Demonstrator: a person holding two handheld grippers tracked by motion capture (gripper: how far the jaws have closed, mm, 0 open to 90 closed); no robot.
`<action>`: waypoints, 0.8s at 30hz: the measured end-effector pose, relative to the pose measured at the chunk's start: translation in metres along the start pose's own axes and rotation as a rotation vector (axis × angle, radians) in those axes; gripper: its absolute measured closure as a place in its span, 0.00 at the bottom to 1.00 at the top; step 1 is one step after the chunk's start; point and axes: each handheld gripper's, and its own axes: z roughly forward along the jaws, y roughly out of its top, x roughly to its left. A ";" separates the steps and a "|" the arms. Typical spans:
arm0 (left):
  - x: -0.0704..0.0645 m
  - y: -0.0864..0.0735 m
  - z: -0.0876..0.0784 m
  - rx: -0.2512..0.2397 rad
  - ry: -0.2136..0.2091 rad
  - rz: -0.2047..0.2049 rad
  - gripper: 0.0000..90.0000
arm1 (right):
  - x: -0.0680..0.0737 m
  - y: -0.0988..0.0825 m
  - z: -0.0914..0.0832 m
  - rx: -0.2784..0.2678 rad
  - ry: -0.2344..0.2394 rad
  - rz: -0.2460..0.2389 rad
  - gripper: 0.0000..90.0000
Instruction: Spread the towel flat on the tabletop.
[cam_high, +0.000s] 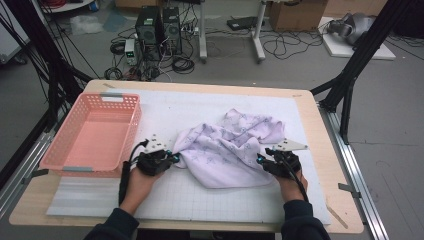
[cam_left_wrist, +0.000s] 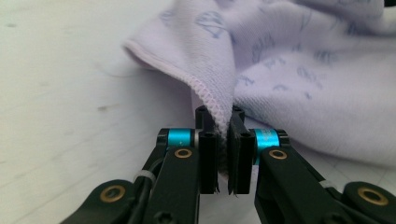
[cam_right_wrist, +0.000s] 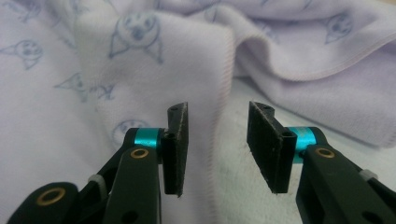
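Observation:
A crumpled lilac cloth (cam_high: 225, 150) with a faint animal print lies on the white mat in the middle of the table. At the cloth's left corner is my left gripper (cam_high: 175, 158). The left gripper view has that gripper (cam_left_wrist: 223, 140) shut on the stitched hem of the cloth (cam_left_wrist: 289, 70), which is pinched between the pads. My right gripper (cam_high: 260, 159) sits at the cloth's right front edge. The right gripper view finds that gripper (cam_right_wrist: 217, 135) open, and a folded edge of the cloth (cam_right_wrist: 116, 70) runs down between the jaws without either pad pressing on it.
A pink plastic basket (cam_high: 90, 132) with nothing in it stands at the table's left side, close to my left hand. The gridded white mat (cam_high: 200, 200) covers most of the wooden table (cam_high: 345, 220). Computers and cables lie on the floor beyond the far edge.

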 end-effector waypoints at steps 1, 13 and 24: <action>0.005 0.000 -0.003 -0.010 0.002 -0.014 0.93 | -0.001 0.001 0.000 -0.003 0.005 0.010 0.64; 0.016 0.009 0.010 -0.060 0.010 -0.068 0.94 | -0.005 -0.001 0.027 0.107 -0.046 -0.103 0.94; 0.002 0.042 0.079 0.032 0.074 -0.050 0.94 | -0.038 -0.010 0.019 0.115 -0.294 -0.037 0.94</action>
